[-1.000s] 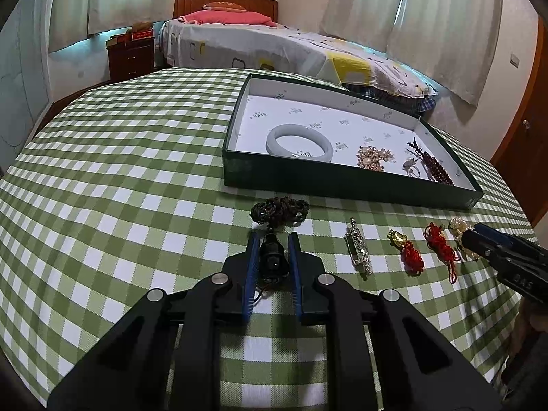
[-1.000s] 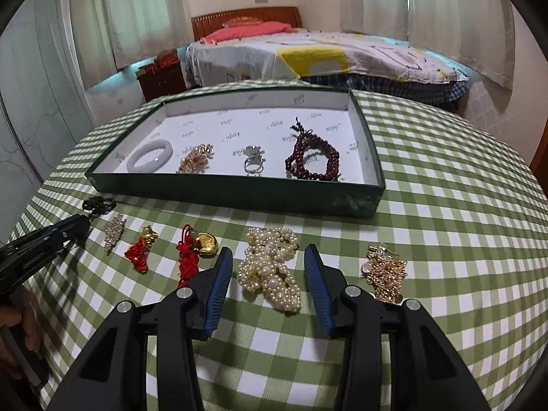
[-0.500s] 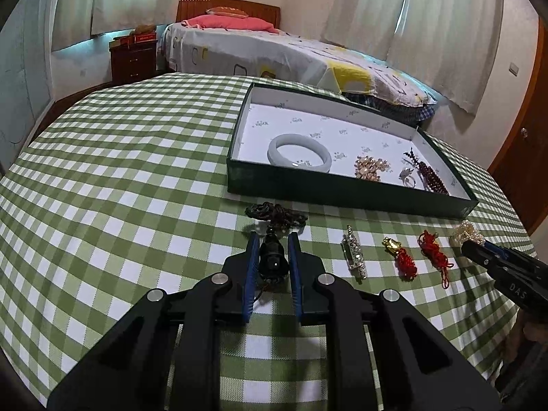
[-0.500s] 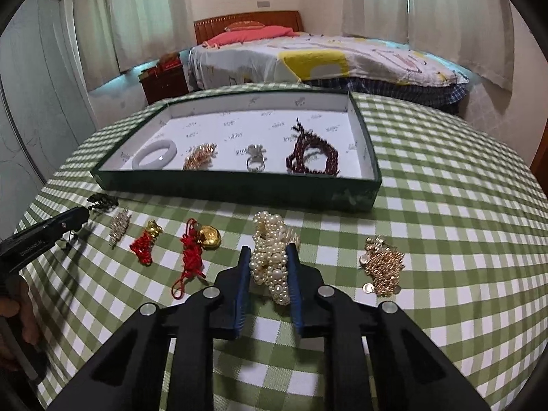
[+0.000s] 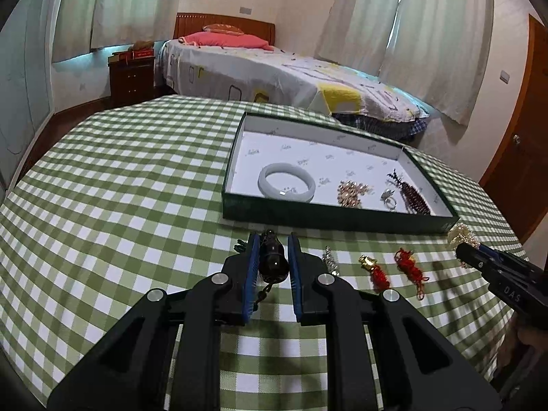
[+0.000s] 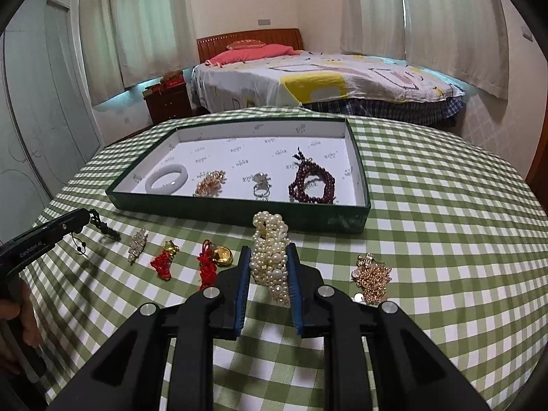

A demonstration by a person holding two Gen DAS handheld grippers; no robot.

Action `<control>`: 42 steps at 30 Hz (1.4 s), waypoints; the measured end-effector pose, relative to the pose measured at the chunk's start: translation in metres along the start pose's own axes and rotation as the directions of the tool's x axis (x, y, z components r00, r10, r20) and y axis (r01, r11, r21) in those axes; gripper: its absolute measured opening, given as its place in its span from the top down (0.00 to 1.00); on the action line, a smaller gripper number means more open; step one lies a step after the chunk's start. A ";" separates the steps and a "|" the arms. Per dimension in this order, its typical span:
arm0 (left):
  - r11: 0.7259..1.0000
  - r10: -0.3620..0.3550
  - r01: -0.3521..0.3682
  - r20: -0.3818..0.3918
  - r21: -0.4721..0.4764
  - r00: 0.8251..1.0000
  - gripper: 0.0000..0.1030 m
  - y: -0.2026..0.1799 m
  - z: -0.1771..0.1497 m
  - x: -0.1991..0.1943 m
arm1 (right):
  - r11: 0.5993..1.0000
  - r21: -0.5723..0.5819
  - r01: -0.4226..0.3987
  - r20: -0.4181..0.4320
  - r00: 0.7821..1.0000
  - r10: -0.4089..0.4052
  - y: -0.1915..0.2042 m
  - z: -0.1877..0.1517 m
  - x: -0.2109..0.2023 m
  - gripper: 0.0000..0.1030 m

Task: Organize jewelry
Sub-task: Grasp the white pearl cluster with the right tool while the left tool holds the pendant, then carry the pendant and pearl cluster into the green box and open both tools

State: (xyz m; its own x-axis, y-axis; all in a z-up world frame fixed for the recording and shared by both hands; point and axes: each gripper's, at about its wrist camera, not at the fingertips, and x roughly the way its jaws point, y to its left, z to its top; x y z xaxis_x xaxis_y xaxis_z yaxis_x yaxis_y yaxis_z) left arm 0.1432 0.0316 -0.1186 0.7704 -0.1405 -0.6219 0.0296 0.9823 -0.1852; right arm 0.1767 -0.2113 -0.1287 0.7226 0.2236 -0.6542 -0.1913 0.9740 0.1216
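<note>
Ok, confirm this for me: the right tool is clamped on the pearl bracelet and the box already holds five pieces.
Not quite: the box holds four pieces, not five. The right wrist view shows the white bangle, a gold brooch, a silver ring and the dark red bead bracelet. The right tool is indeed clamped on the pearl bracelet.

Both claws have lifted their jewelry: dark pendant (image 5: 272, 260), pearl bracelet (image 6: 271, 257).
</note>
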 end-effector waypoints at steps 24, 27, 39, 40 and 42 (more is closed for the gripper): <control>0.995 -0.095 0.090 0.166 0.040 0.981 0.84 -0.034 0.082 -0.011 | 0.999 -0.006 -0.033 0.181 0.983 0.034 -0.003 0.073 -0.016 0.79; 0.995 -0.098 0.090 0.182 0.050 0.978 0.84 -0.039 0.099 0.002 | 0.999 -0.014 -0.033 0.204 0.978 0.035 -0.003 0.088 -0.009 0.79; 0.996 -0.081 0.078 0.062 0.037 0.995 0.84 -0.039 0.128 0.104 | 0.999 -0.007 -0.049 0.155 0.987 0.049 -0.006 0.122 0.066 0.79; 0.997 -0.076 0.075 0.034 0.028 0.997 0.84 -0.037 0.126 0.116 | 0.999 -0.008 -0.048 0.137 0.989 0.049 -0.006 0.120 0.074 0.79; 0.998 -0.066 0.066 -0.012 0.020 0.998 0.84 -0.033 0.124 0.136 | 0.999 -0.013 -0.042 0.093 0.995 0.043 -0.007 0.117 0.092 0.79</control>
State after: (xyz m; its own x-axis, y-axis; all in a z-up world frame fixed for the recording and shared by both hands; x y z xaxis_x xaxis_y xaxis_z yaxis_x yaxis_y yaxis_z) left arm 0.3259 -0.0042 -0.1023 0.7593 -0.2062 -0.6173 0.0932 0.9731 -0.2105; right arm 0.3225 -0.1934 -0.1026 0.7725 0.2677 -0.5759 -0.2302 0.9632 0.1389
